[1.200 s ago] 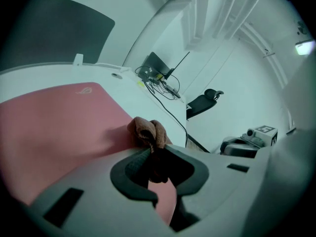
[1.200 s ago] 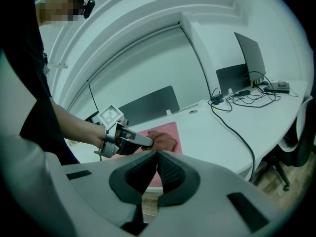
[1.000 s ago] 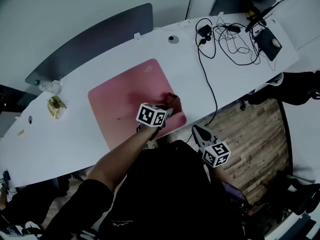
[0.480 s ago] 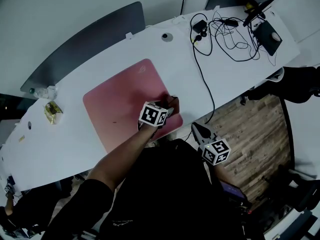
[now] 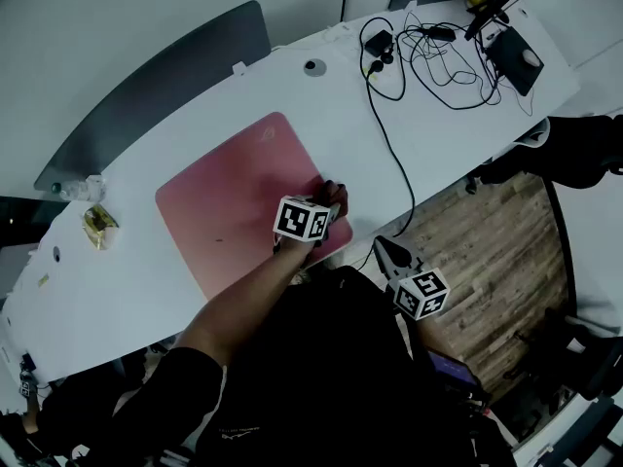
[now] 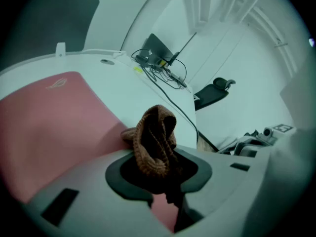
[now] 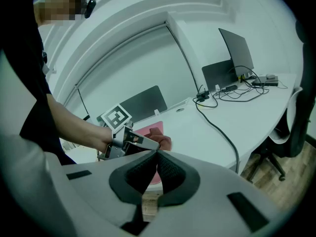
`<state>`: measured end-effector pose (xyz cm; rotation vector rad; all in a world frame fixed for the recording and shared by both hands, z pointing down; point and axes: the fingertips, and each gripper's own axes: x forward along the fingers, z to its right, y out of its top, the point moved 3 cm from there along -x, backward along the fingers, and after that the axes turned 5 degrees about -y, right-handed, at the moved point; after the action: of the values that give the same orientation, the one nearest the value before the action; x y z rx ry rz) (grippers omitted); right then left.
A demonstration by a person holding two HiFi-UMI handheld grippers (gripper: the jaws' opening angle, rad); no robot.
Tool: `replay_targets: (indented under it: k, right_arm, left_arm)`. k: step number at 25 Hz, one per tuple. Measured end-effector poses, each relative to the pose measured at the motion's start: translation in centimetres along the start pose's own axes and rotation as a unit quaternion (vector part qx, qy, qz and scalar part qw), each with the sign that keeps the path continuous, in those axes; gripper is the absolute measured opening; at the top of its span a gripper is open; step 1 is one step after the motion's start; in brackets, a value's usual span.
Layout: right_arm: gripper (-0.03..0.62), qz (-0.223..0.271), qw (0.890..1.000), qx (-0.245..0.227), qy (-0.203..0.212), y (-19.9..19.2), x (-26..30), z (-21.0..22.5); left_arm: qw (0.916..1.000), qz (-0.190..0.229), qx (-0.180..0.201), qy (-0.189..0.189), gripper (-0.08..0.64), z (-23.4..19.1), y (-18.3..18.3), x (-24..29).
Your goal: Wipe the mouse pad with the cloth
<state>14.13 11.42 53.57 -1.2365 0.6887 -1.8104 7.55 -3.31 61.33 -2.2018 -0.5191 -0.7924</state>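
A pink mouse pad (image 5: 234, 202) lies on the white desk (image 5: 146, 270). My left gripper (image 5: 331, 202) is shut on a bunched brown cloth (image 6: 155, 139) at the pad's near right corner. In the left gripper view the cloth sticks up from between the jaws over the pad (image 6: 44, 117). My right gripper (image 5: 384, 251) hangs off the desk's front edge, shut with nothing in it. In the right gripper view its jaws (image 7: 157, 156) meet, and the left gripper with the cloth (image 7: 163, 142) shows beyond them.
Tangled black cables (image 5: 428, 56) and a dark device (image 5: 521, 61) lie at the desk's far right. A small gold object (image 5: 97, 227) sits left of the pad. A grey divider (image 5: 146, 86) runs behind the desk. Wooden floor (image 5: 487, 261) lies to the right.
The left gripper with the cloth stays at the pad's near right corner, only slightly shifted. The view has drifted a little. The right gripper has held still.
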Motion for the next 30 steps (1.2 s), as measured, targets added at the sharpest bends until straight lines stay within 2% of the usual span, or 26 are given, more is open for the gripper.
replay_targets:
  k: [3, 9, 30]
  right_arm:
    - [0.026, 0.000, 1.000, 0.002, -0.002, -0.1, -0.1, 0.0]
    - [0.026, 0.001, 1.000, -0.005, 0.005, 0.2, 0.4, -0.7]
    - [0.026, -0.017, 0.995, -0.056, 0.077, 0.3, 4.0, -6.5]
  left_arm:
    - [0.9981, 0.022, -0.054, -0.021, 0.110, -0.7, -0.1, -0.4]
    - [0.9946, 0.043, -0.093, -0.016, 0.104, -1.6, -1.1, -2.0]
    - [0.9850, 0.096, -0.140, 0.029, 0.104, -6.0, -7.6, -10.3]
